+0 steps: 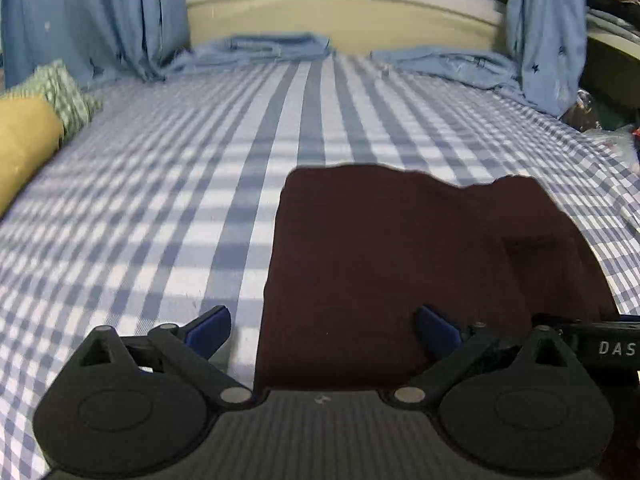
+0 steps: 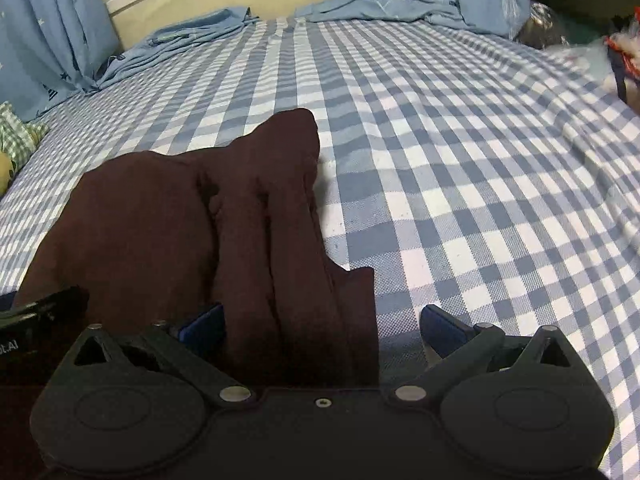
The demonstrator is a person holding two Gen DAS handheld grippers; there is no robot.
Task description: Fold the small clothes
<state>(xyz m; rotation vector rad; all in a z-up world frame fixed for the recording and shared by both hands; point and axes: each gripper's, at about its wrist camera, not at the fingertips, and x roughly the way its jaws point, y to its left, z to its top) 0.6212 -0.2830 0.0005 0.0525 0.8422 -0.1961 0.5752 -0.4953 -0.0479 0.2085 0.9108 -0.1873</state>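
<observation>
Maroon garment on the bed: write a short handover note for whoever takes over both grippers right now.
Left gripper: open, straddling the near left edge of the maroon garment.
Right gripper: open, with a bunched fold of the garment between its fingers, not clamped.
Garment lies on the checked bedsheet, roughly flat on its left, rumpled on its right.
Done: apparently a partial fold at most.
Left: grip the near edge, fold, smooth.

Garment [image 1: 420,264] lies on bedsheet [image 1: 160,200], pillow [image 1: 24,148] far left, curtains [image 1: 92,16] and window ledge [image 1: 344,12] behind.
</observation>
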